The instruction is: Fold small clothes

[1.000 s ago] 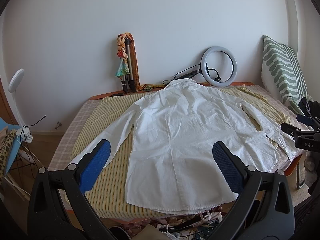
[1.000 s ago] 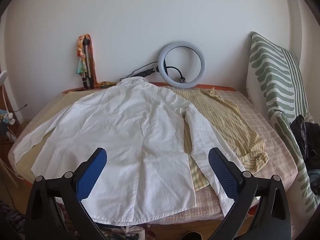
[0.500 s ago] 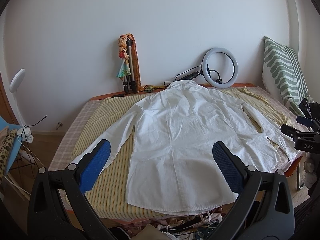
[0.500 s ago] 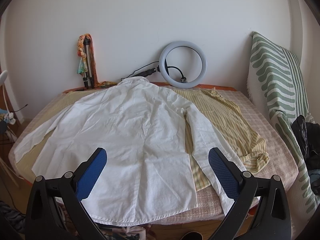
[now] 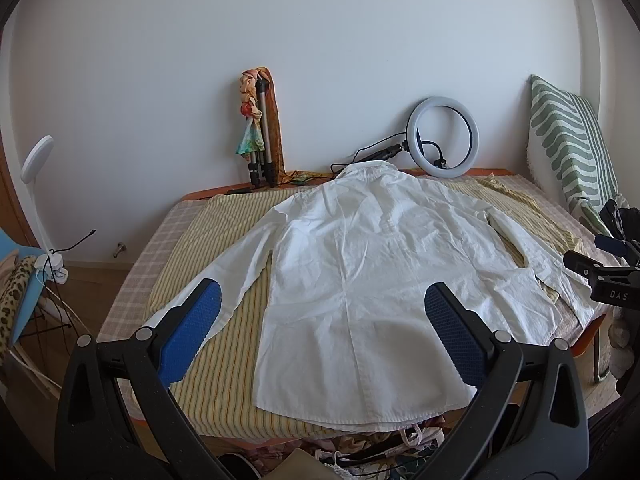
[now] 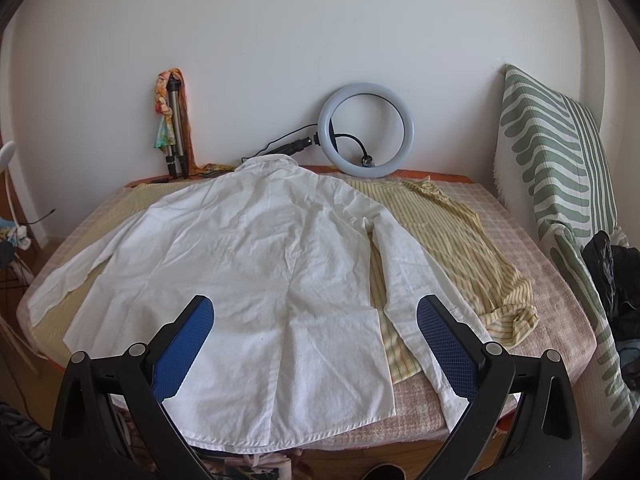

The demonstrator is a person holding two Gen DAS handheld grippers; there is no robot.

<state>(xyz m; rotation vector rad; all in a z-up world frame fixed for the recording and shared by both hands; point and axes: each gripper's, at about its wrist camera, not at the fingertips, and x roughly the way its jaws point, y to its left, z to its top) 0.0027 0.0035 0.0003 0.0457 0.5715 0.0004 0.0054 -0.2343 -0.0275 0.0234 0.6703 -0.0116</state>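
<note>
A white shirt [image 5: 372,272] is lying flat, back up, collar away, just ahead of both grippers, overlapping a yellow striped cloth [image 6: 452,236] on the bed [image 6: 540,276]. The left gripper [image 5: 320,328] is hovering with fingers spread wide, gripping nothing. The right gripper [image 6: 316,332] is likewise gaping wide over the hem. A ring light [image 6: 366,136] is leaning on the wall beyond.

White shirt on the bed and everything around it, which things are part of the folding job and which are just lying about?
For the job: white shirt, yellow striped shirt, left gripper, right gripper, both open.

Lying about: ring light, tripod, green patterned cushion.
</note>
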